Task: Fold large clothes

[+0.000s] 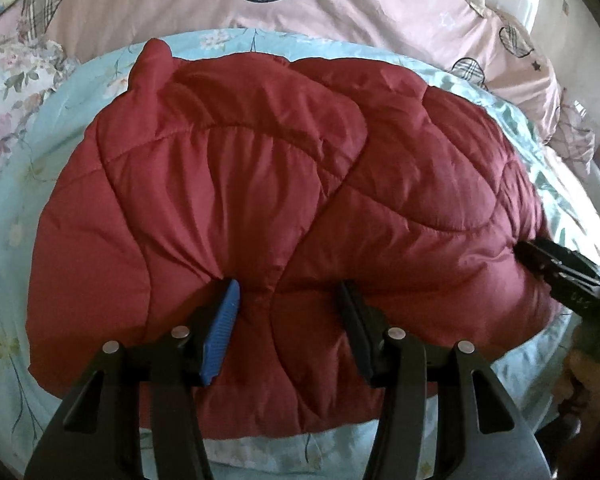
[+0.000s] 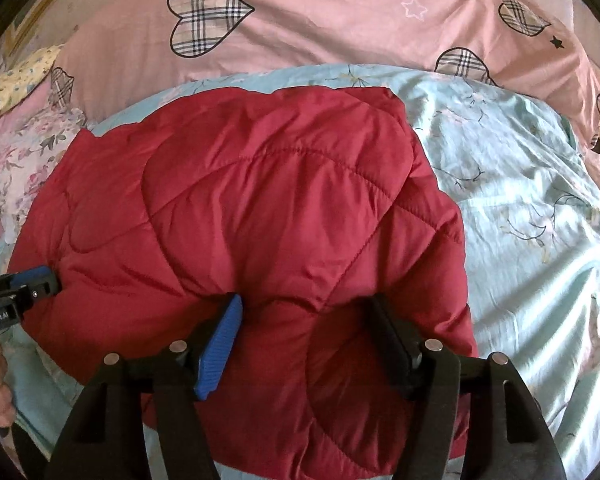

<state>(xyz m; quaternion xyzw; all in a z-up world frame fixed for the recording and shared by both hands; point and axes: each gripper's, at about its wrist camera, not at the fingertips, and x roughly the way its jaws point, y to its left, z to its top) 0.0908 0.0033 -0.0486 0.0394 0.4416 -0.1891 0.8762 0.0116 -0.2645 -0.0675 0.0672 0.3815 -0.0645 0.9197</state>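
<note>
Your left gripper (image 1: pixel 288 300) sits at the near edge of the red quilted jacket (image 1: pixel 260 184), jaws spread, pads clear of the fabric, gripping nothing. The jacket lies folded in a compact bundle on the pale blue floral sheet (image 2: pixel 520 200). Your right gripper (image 2: pixel 304 312) likewise stands open over the near right edge. The fold appears laid down and released. Next, judge whether another fold is needed; regrip an edge squarely.
</note>
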